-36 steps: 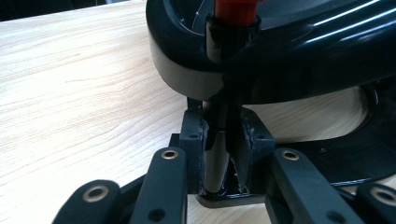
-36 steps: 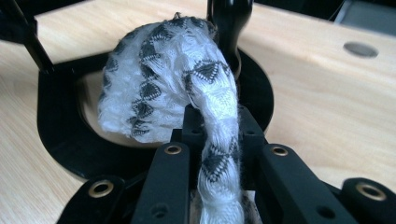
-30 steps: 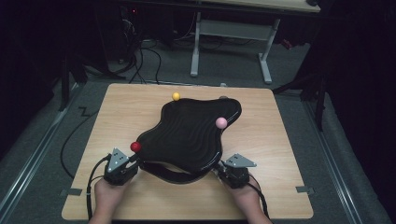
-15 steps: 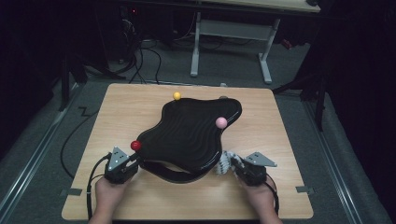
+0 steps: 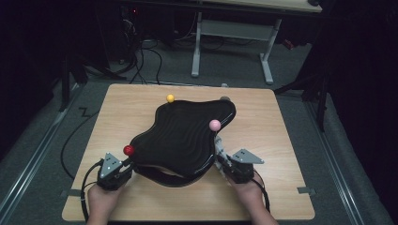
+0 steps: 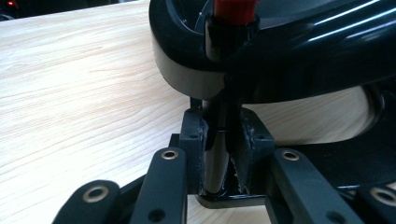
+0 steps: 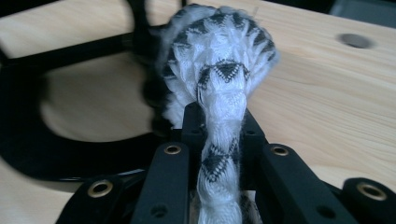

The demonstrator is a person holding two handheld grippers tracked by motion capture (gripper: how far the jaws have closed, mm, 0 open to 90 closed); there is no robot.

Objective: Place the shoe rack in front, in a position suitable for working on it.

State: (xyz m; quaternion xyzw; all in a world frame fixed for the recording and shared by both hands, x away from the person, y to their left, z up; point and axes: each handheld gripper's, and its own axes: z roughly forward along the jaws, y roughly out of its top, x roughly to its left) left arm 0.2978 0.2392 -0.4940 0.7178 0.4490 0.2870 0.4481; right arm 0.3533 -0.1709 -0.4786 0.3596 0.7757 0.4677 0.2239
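Observation:
A glossy black wavy board (image 5: 183, 136) lies mid-table with a yellow ball (image 5: 170, 98), a pink ball (image 5: 215, 124) and a red ball (image 5: 128, 150) at its rim. At the board's near-left corner my left gripper (image 5: 124, 163) is shut on the black post (image 6: 217, 140) under the red ball (image 6: 233, 9). My right gripper (image 5: 221, 158), at the near-right edge, is shut on a white-and-black braided rope (image 7: 219, 60), which runs up toward the pink ball (image 5: 218, 146). The rope's far end is hidden.
The wooden table (image 5: 281, 140) has bare room to the right and along the front edge. A small dark hole (image 7: 355, 40) marks its surface. A grey knob (image 5: 225, 99) sits at the board's far-right tip. Desk legs and cables stand on the floor beyond.
My right gripper swung out to the right from the board's edge, then came back a little and rose, and the rope now shows between it and the pink ball. The left gripper has stayed put.

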